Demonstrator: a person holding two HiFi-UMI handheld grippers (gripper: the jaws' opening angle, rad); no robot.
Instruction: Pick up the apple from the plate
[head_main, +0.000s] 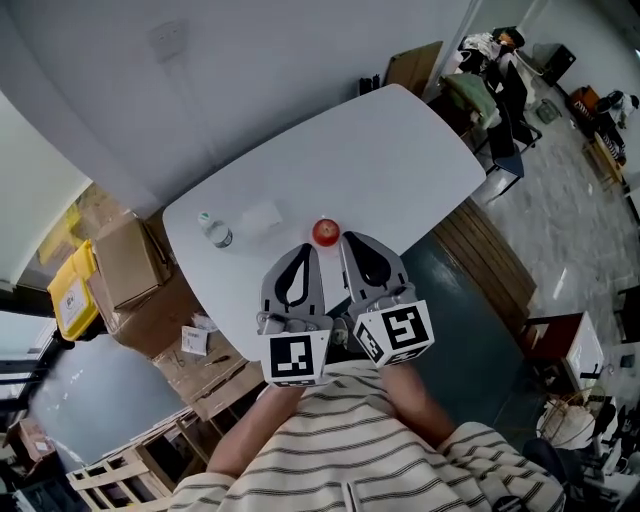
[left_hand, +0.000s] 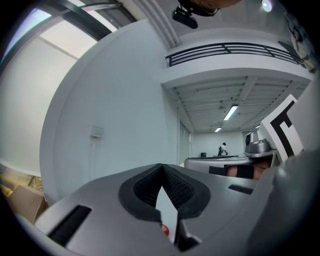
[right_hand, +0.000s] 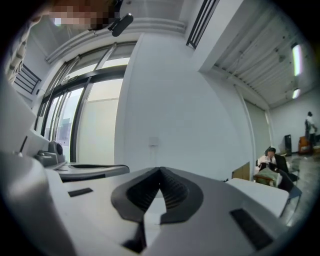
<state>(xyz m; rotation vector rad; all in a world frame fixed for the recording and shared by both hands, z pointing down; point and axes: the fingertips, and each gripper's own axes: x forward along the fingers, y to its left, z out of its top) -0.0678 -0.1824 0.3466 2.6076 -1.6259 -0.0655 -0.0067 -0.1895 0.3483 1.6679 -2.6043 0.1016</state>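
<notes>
At the left of the white worktop (head_main: 400, 150) stands a small clear bottle (head_main: 216, 232). Just beside it lies a pale flat patch (head_main: 262, 215) that may be a plate, though I cannot tell. Next comes the left gripper (head_main: 312, 250), held level, its jaws clenched tip to tip on nothing. In the left gripper view a sliver of the red apple (left_hand: 164, 229) shows through the gap behind the tips. In the head view the apple (head_main: 325, 232) sits on the worktop just beyond the 2 grippers, between their tips and close to both. No rim can be made out under it. To its right, the right gripper (head_main: 346, 238) is likewise clenched and empty, its tip just beside the fruit.

This looks like the approach, step 1, with nothing grasped yet. The next move calls for 1 gripper, probably the right, to spread its jaws wider than the apple. It should then line up around the fruit and close gently, since a round fruit may roll if nudged.
</notes>
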